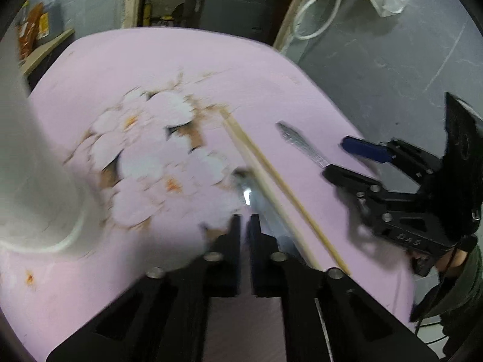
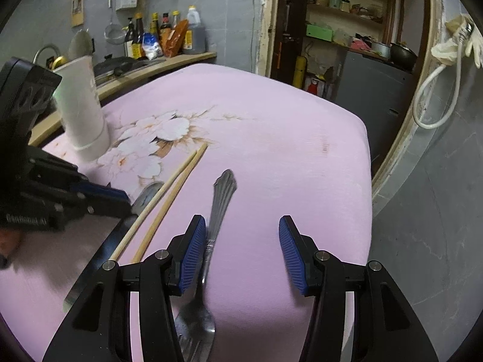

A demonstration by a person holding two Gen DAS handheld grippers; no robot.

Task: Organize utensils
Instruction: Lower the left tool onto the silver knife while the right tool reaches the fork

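Right wrist view, pink floral tablecloth (image 2: 271,114), grey kitchen walls, right tool (image 2: 241,253) spread, left tool (image 1: 245,226) pressed together.

Matt pink cloth with printed flowers covers the desk (image 2: 271,126); glossy metal fork (image 2: 215,211), pale bare-wood chopsticks (image 2: 169,193), smooth white plastic cup (image 2: 84,105).

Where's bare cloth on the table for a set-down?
Free: the pink floral tablecloth right of the ornate metal fork, out to the table's right and far edges. Crowded: the near-left, where the pair of wooden chopsticks, a metal spoon, the left claw and the tall white cup bunch together.
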